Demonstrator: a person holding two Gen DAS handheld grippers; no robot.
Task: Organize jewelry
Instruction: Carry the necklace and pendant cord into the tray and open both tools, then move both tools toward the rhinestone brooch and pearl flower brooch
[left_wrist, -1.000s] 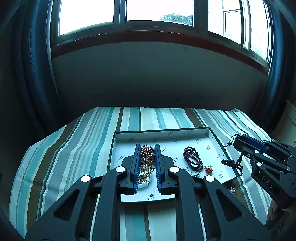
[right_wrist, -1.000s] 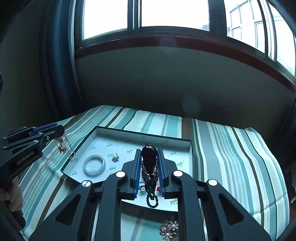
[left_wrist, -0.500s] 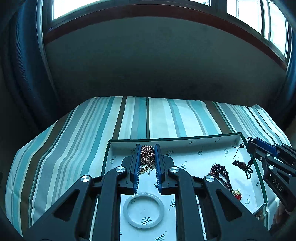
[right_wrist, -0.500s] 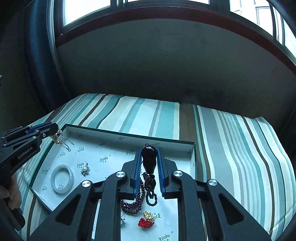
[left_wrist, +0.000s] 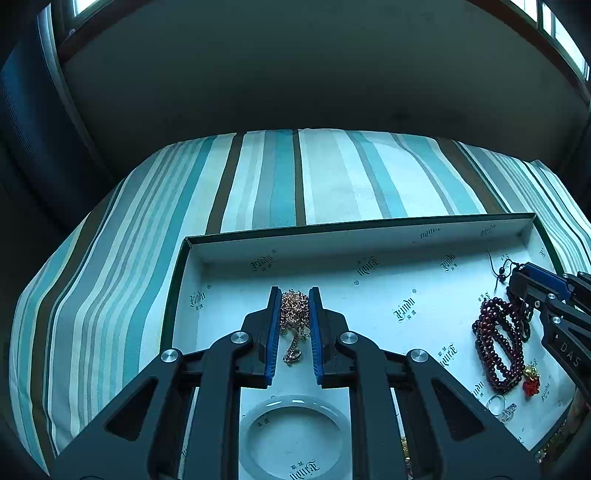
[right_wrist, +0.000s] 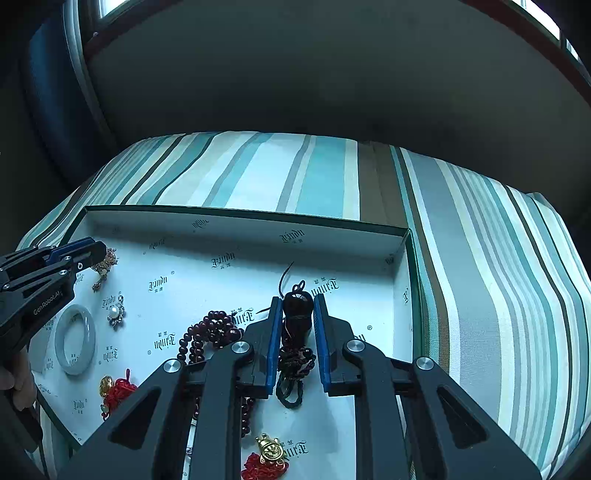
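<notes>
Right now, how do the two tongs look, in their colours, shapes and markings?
Both are matte black frames of angular struts with triangular cut-outs and round silver bolt heads. Each finger carries a blue ribbed pad. The left tongs bear white lettering "GenRobot.AI" on the side; the right tongs show "DAS". No cables or sleeves are visible.

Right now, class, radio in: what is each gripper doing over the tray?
Left gripper shut on gold chain, over tray. Right gripper shut on dark pendant, over tray's right end. Red beads and bangle lie below; path open.
</notes>
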